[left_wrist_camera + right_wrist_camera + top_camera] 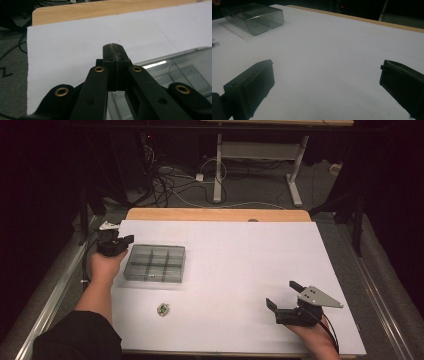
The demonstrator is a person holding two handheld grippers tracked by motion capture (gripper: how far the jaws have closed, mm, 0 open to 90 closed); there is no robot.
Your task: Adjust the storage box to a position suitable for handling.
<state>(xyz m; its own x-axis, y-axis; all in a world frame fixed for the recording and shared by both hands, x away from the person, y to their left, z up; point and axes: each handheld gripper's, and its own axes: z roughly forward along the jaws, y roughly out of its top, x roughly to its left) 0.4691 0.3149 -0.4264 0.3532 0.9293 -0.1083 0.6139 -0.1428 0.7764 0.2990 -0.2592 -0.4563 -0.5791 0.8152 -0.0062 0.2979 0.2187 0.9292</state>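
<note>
- The left gripper (124, 241) sits at about ten o'clock on the white sheet (240, 270), just beside the left end of the compartment box (155, 263). Its jaws are pressed fully together with nothing between them; in the left gripper view (115, 51) the two tips meet in a single seam above the sheet, the box's clear lid (180, 72) just to their right.
- The grey translucent compartment box lies flat at roughly ten o'clock from the sheet's middle, lid closed, dividers showing through.
- A small greenish object (162, 309) lies on the sheet at about six o'clock from the box, apart from it; what it is cannot be made out.
- The right gripper (284, 295) rests at about four o'clock, near the front edge. Its jaws stand wide apart and hold nothing; the right gripper view (324, 85) shows bare sheet between them, with the box (254, 18) far off at eleven o'clock.
</note>
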